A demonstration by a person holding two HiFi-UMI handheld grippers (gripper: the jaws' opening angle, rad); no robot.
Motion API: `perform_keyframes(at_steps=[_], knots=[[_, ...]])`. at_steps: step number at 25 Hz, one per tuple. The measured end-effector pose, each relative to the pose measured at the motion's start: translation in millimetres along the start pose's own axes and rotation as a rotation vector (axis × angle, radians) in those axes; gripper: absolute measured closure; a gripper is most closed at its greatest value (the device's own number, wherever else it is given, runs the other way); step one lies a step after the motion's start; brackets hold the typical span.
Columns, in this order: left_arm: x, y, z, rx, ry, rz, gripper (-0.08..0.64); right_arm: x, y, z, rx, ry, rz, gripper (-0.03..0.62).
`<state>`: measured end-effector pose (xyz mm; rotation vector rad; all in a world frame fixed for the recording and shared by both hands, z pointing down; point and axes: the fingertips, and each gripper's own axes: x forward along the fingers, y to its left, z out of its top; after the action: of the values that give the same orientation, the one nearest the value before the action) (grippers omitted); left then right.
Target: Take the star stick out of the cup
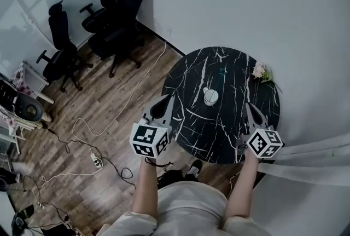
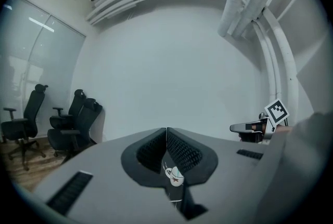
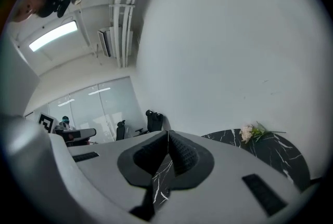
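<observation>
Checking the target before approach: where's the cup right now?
Head view: the cup stands near the middle of the round black table, down-left of the flowers at the table's far right edge.

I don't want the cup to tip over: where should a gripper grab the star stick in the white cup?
Probably the star stick's end poking above the rim, coming straight down: the cup stands upright on the table, mouth up. Which way the stick leans is too small to tell.
</observation>
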<state>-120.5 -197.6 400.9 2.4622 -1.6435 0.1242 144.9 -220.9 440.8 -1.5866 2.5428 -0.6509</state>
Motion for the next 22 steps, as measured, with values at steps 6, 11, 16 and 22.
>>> perform_keyframes(at_steps=[6,11,16,22], knots=[[1,9,-10,-0.009,0.038,0.039,0.538,22,-3,-14,0.033,0.041,0.040,0.557],[11,20,-15,-0.011,0.062,0.050,0.538,41,-7,-15,0.076,0.032,0.049,0.557],[51,26,-17,-0.016,0.064,0.020,0.538,64,-25,-16,0.090,0.034,0.036,0.557],[105,23,-13,-0.032,0.075,-0.052,0.538,96,-42,-6,0.099,0.054,0.028,0.557]])
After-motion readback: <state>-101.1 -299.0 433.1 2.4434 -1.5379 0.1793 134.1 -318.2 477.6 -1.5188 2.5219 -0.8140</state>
